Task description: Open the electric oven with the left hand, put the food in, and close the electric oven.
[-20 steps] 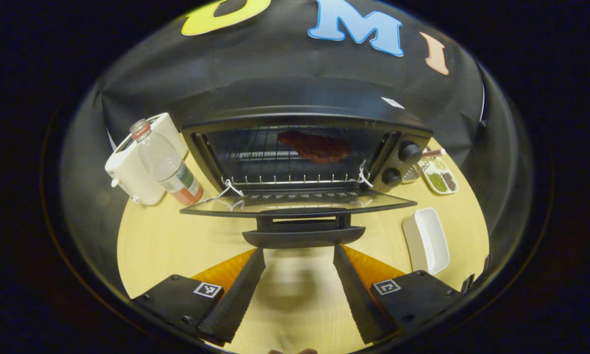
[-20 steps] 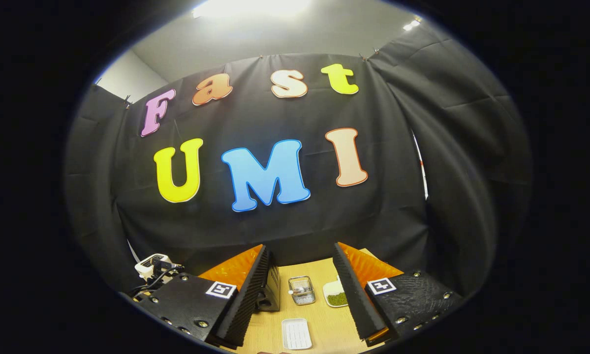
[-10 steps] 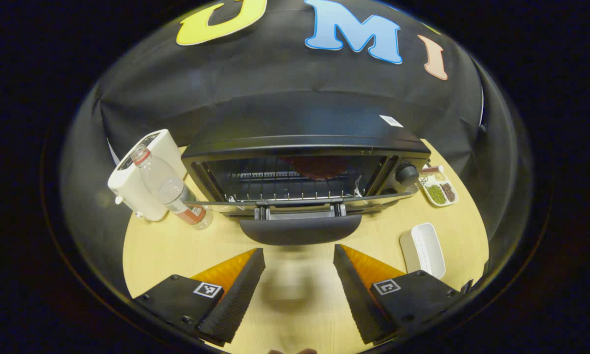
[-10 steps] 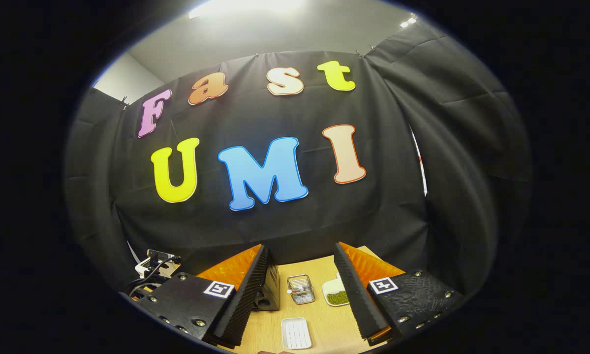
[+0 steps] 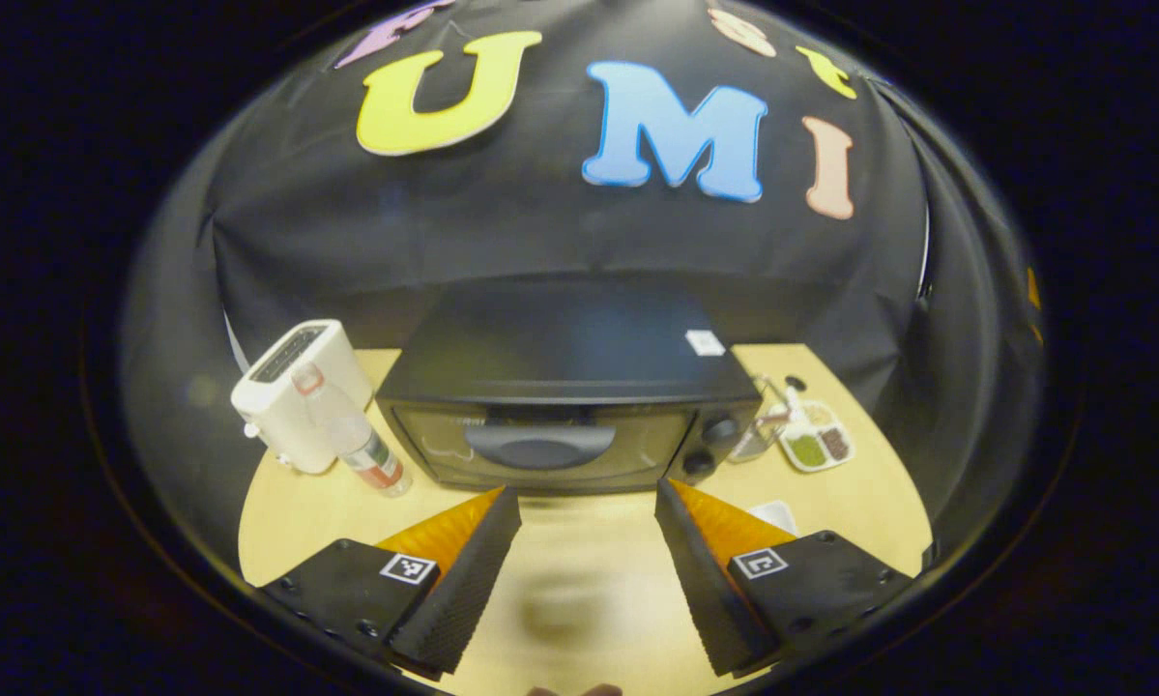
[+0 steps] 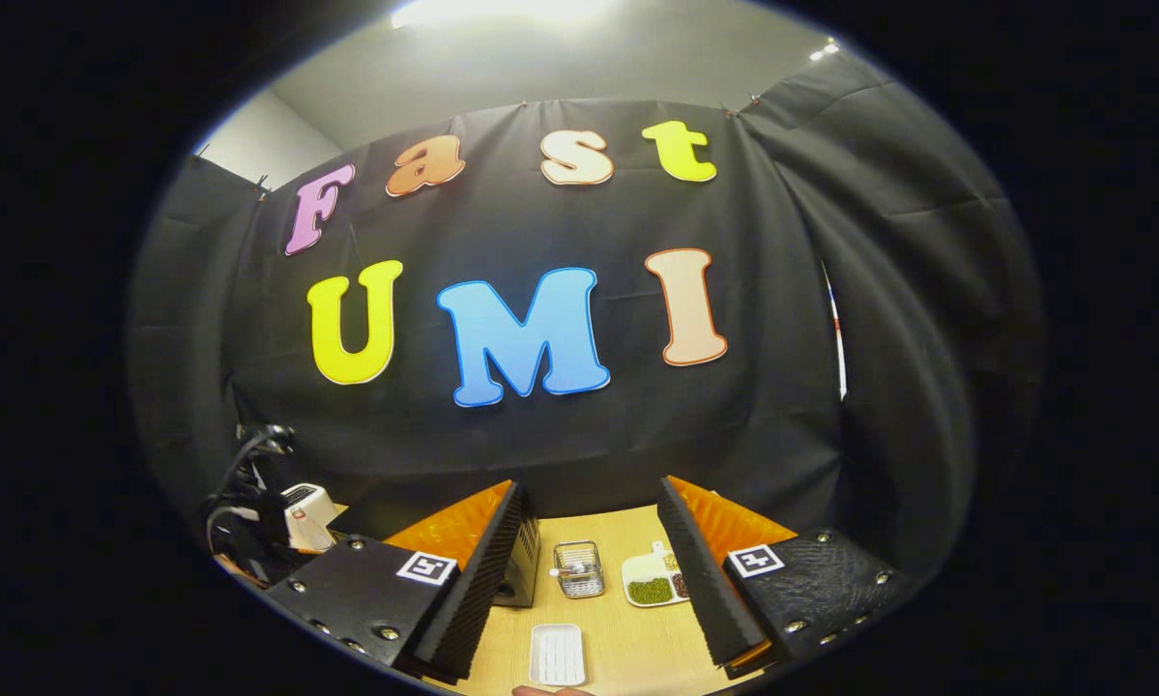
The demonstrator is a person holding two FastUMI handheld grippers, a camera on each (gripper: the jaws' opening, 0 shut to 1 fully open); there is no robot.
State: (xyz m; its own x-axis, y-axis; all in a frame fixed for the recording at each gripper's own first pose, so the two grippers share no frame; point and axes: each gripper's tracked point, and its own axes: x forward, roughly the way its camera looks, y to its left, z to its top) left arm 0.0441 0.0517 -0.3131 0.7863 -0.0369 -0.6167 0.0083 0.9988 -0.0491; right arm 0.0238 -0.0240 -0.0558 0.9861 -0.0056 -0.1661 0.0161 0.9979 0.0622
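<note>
The black electric oven (image 5: 560,387) stands at the middle of the table with its glass door shut and the door handle (image 5: 540,447) up at the front. The dark glass hides the food inside. My left gripper (image 5: 589,570) hovers open a short way in front of the door, touching nothing, with its fingers (image 5: 463,580) spread wide. My right gripper (image 6: 589,580) is open and empty, held high to the oven's right. The oven's right corner (image 6: 526,570) peeks from behind its left finger.
A white toaster (image 5: 299,391) and a clear bottle (image 5: 362,449) stand left of the oven. On the oven's right are a wire basket (image 6: 579,568), a divided seasoning plate (image 5: 816,447) and a white rectangular dish (image 6: 557,654) on the wooden table (image 5: 328,512).
The oven door swung up from lying open to shut, covering the food on the rack. My left gripper rose and drew back from the handle. The right gripper barely shifted.
</note>
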